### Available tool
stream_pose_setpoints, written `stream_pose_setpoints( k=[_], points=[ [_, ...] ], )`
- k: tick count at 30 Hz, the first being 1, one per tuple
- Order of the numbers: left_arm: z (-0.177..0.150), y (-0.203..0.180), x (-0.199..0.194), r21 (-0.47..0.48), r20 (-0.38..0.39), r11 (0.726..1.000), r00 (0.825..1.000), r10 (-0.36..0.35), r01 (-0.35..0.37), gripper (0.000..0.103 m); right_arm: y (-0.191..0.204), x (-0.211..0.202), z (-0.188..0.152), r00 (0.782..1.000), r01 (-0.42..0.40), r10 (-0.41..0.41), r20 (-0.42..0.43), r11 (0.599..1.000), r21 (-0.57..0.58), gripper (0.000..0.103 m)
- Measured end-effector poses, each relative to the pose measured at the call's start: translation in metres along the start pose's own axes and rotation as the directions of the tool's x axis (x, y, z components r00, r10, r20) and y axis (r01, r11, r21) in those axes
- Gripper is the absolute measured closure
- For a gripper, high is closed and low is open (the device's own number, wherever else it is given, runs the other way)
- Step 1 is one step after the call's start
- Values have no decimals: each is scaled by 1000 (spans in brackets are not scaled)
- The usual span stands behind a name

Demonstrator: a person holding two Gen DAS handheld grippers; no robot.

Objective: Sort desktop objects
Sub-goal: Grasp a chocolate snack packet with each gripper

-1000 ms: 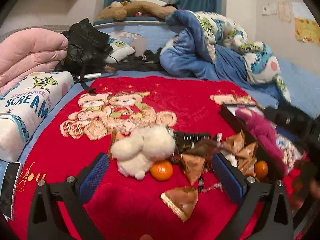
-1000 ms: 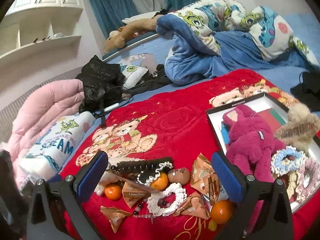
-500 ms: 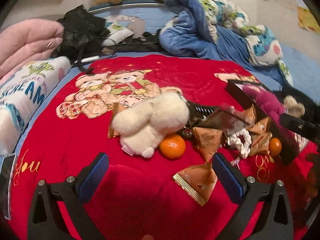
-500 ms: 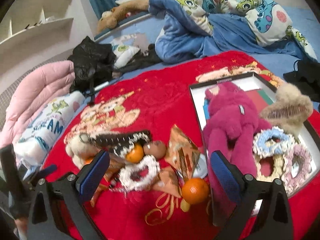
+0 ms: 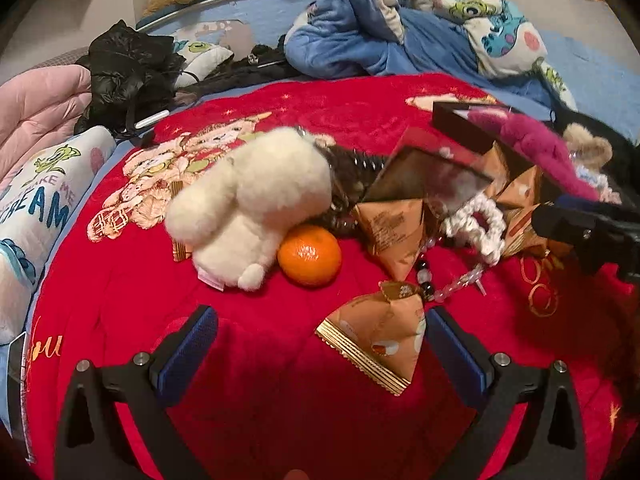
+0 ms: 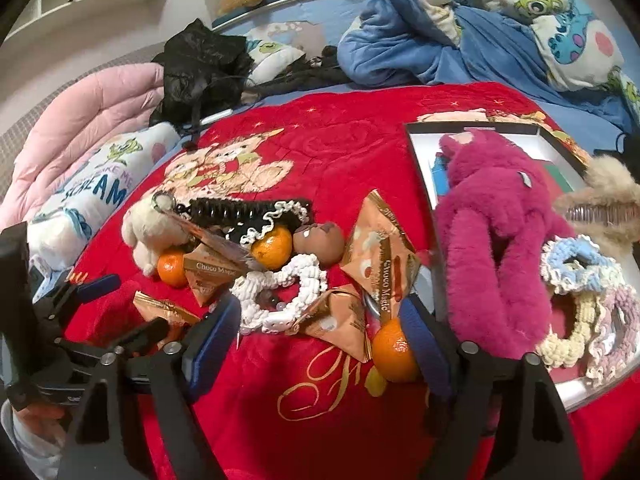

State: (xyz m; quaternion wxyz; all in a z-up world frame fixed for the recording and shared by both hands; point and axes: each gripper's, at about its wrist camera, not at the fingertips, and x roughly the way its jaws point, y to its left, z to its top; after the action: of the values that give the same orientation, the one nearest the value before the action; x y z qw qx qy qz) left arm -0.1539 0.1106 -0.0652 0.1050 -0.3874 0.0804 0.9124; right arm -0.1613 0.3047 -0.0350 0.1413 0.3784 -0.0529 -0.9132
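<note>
A pile lies on the red blanket [image 5: 260, 420]: a white plush [image 5: 256, 204], an orange [image 5: 310, 256], gold snack packets, a white scrunchie [image 6: 280, 292] and a bead bracelet [image 5: 440, 284]. My left gripper [image 5: 320, 354] is open just above the blanket, with one snack packet [image 5: 380, 336] lying close inside its right finger. My right gripper [image 6: 320, 336] is closing, its jaws still apart. Another packet [image 6: 340, 320] and the scrunchie's near edge lie between them, and a second orange [image 6: 394, 354] sits against the right finger. The tray [image 6: 420, 152] holds a magenta plush [image 6: 492, 232] and several scrunchies.
A black hair comb [image 6: 248, 210] and a brown ball [image 6: 318, 240] lie at the back of the pile. A printed pillow [image 5: 36, 208], a pink duvet [image 6: 88, 128], a black bag [image 5: 128, 60] and a blue quilt [image 6: 460, 32] ring the blanket. A phone [image 5: 16, 380] lies at the left edge.
Both grippers have come down closer to the pile, so the objects look larger. The right gripper's jaws have narrowed around the packet and scrunchie.
</note>
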Motion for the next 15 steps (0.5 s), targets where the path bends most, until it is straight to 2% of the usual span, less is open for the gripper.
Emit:
stream_pose_setpoints(
  k=[5,6,11,15],
  points=[
    [-7,-1,13,0,-57,1000,998,23,-23,0,2,6,-1,999,-34,34,-17,999,1,31],
    [-7,-1,15,1,-66,1000,998,24,-24,0,2,7,-1,999,-46,46,-25,999,4,38],
    [-8,0,22,-12,-92,1000,996,8,-9,0,5,11,-5,999,-1,0,-47,1000,-28,44],
    [-10,5,27,-44,-113,999,993,-21,16,0,1,12,-6,999,19,-21,-50,999,-30,53]
  ],
)
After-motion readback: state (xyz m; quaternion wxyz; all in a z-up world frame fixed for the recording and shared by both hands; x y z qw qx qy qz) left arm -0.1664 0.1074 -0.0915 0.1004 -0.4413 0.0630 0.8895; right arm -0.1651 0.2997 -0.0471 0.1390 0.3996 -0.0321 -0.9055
